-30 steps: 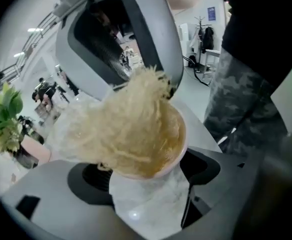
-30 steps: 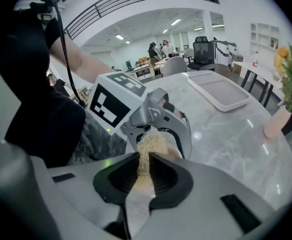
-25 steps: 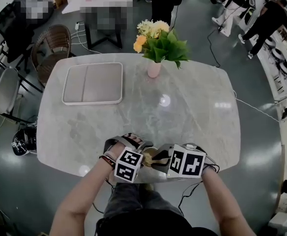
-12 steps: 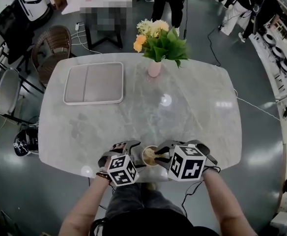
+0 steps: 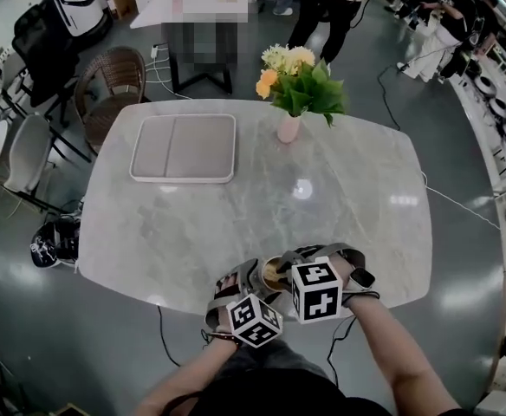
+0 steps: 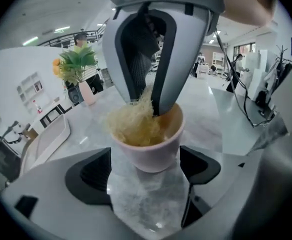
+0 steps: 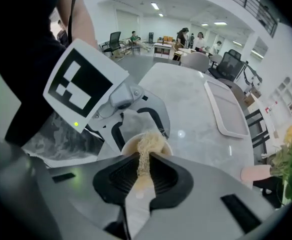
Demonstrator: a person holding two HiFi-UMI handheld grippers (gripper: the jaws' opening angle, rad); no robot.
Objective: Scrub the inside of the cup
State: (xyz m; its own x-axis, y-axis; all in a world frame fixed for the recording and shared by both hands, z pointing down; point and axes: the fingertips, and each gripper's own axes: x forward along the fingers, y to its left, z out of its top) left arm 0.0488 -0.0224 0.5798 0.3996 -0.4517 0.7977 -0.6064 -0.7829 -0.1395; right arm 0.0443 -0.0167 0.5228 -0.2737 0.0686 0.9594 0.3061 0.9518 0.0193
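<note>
A small pale pink cup (image 6: 146, 154) stands on the marble table (image 5: 236, 215) close to its front edge. My left gripper (image 6: 146, 171) is shut on the cup, one pad against each side of its lower wall. My right gripper (image 7: 145, 171) is shut on a straw-coloured fibre scrubber (image 7: 145, 149), whose end is pushed down into the cup (image 7: 131, 146). In the left gripper view the scrubber (image 6: 133, 124) fills the cup's mouth under the right gripper (image 6: 146, 104). In the head view both grippers, left (image 5: 253, 277) and right (image 5: 283, 271), crowd over the cup (image 5: 273, 271) and hide most of it.
A pale two-part tray (image 5: 184, 148) lies at the table's far left. A pink vase of flowers (image 5: 292, 120) stands at the far middle. Chairs (image 5: 106, 85) stand off the left side, and people stand beyond the far end.
My left gripper has swung rightward and toward me, so its marker cube now sits below the right one. The cup and scrubber remain held at the front edge.
</note>
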